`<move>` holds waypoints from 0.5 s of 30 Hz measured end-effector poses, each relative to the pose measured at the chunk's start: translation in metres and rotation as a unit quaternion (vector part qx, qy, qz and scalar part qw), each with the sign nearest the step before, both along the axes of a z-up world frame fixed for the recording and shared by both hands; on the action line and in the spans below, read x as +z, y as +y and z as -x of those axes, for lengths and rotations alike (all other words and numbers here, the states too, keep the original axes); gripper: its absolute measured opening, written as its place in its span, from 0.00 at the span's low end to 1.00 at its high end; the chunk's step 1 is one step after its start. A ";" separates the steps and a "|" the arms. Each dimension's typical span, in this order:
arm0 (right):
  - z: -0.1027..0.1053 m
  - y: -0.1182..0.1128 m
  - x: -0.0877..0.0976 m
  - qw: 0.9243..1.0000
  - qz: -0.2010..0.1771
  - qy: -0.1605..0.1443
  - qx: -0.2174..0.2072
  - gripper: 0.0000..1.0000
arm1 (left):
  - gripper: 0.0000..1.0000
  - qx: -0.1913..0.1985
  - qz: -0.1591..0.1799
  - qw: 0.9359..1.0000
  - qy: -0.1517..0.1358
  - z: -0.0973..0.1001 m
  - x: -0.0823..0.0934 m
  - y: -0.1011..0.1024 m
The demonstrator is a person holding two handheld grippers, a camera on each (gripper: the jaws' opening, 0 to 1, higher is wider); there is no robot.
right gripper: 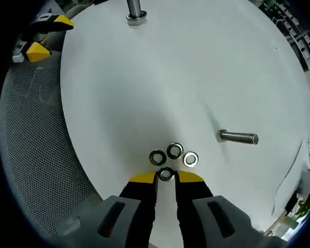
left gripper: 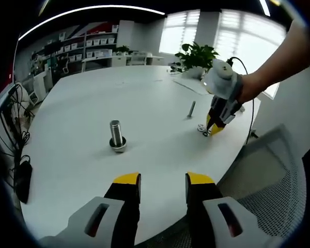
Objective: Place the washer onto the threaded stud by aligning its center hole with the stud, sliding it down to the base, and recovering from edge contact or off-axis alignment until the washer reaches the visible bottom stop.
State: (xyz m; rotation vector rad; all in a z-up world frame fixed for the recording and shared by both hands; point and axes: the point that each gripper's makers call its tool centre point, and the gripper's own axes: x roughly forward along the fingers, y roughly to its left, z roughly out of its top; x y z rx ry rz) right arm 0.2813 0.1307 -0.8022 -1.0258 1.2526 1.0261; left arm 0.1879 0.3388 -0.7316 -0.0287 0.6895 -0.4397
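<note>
Washer (right gripper: 166,174) seemingly pinched between right tongs (right gripper: 166,177) (tips only).

Bright window (left gripper: 248,31) daylight, soft shadows (fisheye bending at edges)

In the left gripper view, the left gripper (left gripper: 163,182) rises from 6 o'clock, its yellow-tipped jaws parted with a clear gap, nothing between them. At 2 o'clock the right gripper (left gripper: 212,129) points steeply down, held by a hand (left gripper: 248,87) whose bare forearm runs off toward 1 o'clock. In the right gripper view, the right gripper (right gripper: 166,177) has its jaws narrowly apart at 6 o'clock; the left gripper's yellow tips show at 10 o'clock.
</note>
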 end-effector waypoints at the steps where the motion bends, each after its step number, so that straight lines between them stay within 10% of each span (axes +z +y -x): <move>1: -0.001 0.000 0.000 1.000 -0.002 0.000 0.001 0.16 | 0.32 0.000 0.000 1.000 -0.001 0.000 0.001 0.000; 15: -0.002 0.000 0.001 0.999 -0.035 -0.014 -0.035 0.15 | 0.32 -0.005 0.003 1.000 0.000 0.000 0.000 -0.002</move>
